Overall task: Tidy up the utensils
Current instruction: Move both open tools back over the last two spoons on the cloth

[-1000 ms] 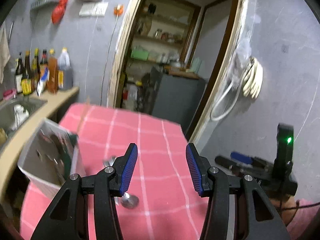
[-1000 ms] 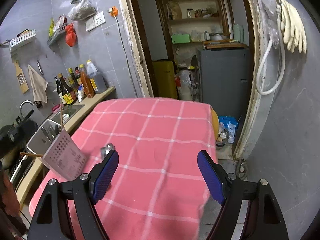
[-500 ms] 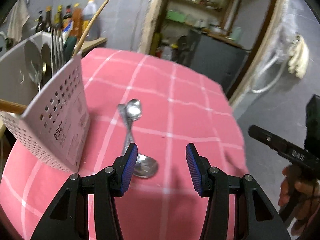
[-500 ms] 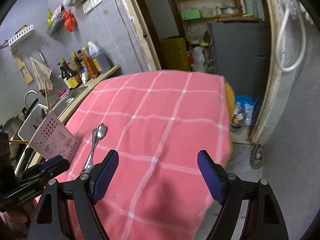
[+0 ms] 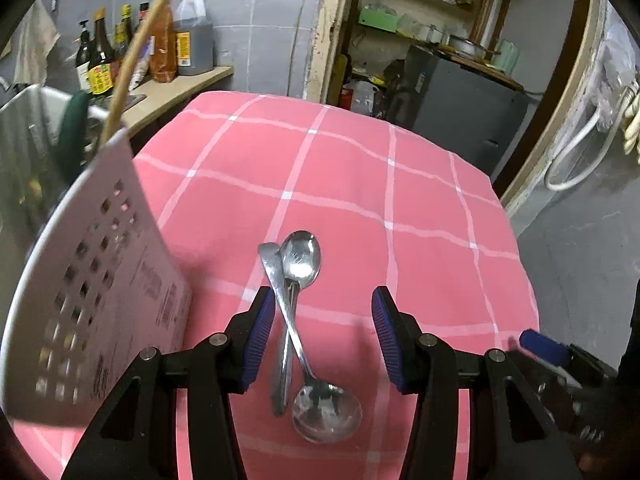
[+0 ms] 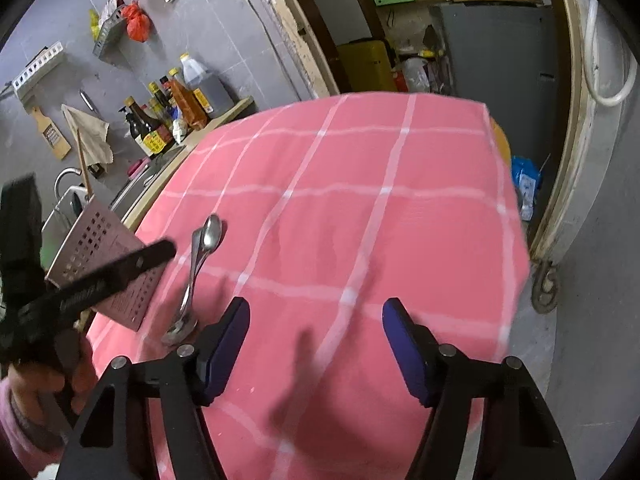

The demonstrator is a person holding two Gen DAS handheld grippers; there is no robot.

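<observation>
Two steel spoons lie crossed on the pink checked tablecloth (image 5: 420, 208): one spoon (image 5: 301, 260) has its bowl at the far end, the other spoon (image 5: 326, 410) has its round bowl at the near end. My left gripper (image 5: 324, 336) hangs open just above them, and the crossed handles run beside its left pad (image 5: 262, 336) without touching it. A white perforated utensil basket (image 5: 92, 300) with utensils in it stands close on the left. My right gripper (image 6: 316, 354) is over bare cloth to the right of the spoons (image 6: 196, 264), jaws closing with nothing between them.
Sauce bottles (image 5: 160, 52) line a counter behind the basket (image 6: 108, 264), with a sink beside them. A doorway with a grey cabinet (image 5: 460, 100) is beyond the table. The cloth drops off at the right edge (image 6: 516, 240). A hand in a pink sleeve (image 6: 24, 420) holds the left gripper.
Both grippers sank and tipped downward. The left one came down over the crossed spoons, beside the basket. The right gripper's jaws narrowed.
</observation>
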